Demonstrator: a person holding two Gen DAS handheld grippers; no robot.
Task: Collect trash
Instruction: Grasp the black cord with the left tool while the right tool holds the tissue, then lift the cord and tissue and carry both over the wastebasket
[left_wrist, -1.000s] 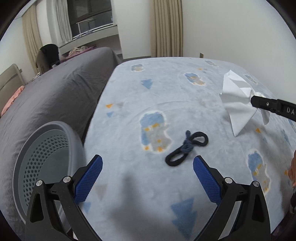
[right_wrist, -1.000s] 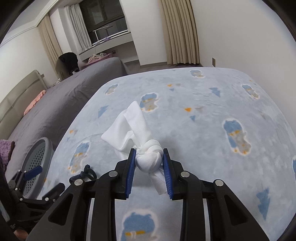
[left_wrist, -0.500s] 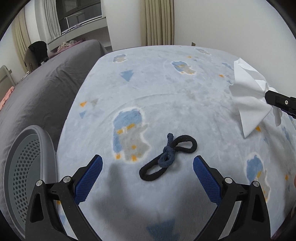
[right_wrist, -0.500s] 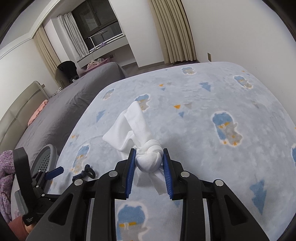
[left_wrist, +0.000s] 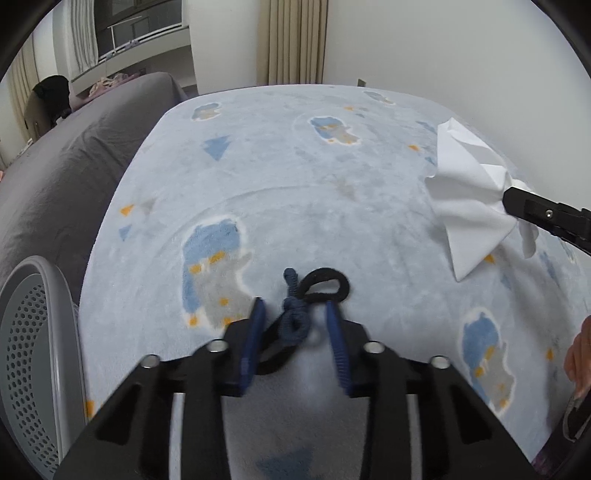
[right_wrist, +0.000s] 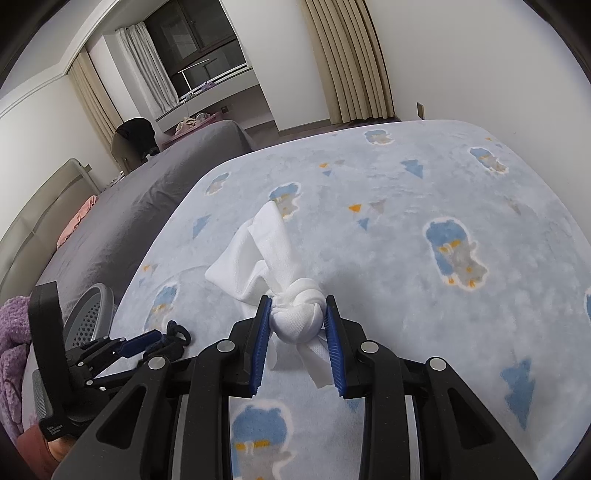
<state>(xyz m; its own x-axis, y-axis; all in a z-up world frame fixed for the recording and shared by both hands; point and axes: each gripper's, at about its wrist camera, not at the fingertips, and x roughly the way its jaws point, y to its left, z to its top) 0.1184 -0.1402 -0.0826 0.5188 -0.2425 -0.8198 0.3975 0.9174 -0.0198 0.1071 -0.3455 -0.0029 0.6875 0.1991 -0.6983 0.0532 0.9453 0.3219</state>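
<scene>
A knotted dark blue and black cord (left_wrist: 297, 314) lies on the light blue blanket (left_wrist: 295, 177). My left gripper (left_wrist: 295, 317) is down on the blanket with its fingers closing around the cord's knot, a small gap still on each side. It also shows in the right wrist view (right_wrist: 155, 341). My right gripper (right_wrist: 297, 314) is shut on the knot of a white knotted cloth (right_wrist: 266, 251) and holds it above the blanket. The cloth also shows in the left wrist view (left_wrist: 469, 192).
A grey perforated basket (left_wrist: 33, 354) stands at the left beside the bed, also seen in the right wrist view (right_wrist: 88, 314). A grey bed (right_wrist: 140, 206) lies beyond it. A wall and curtains stand at the back.
My left gripper has moved forward and down over the cord and its fingers have closed from wide open to nearly around the knot. The right gripper still holds the white cloth.
</scene>
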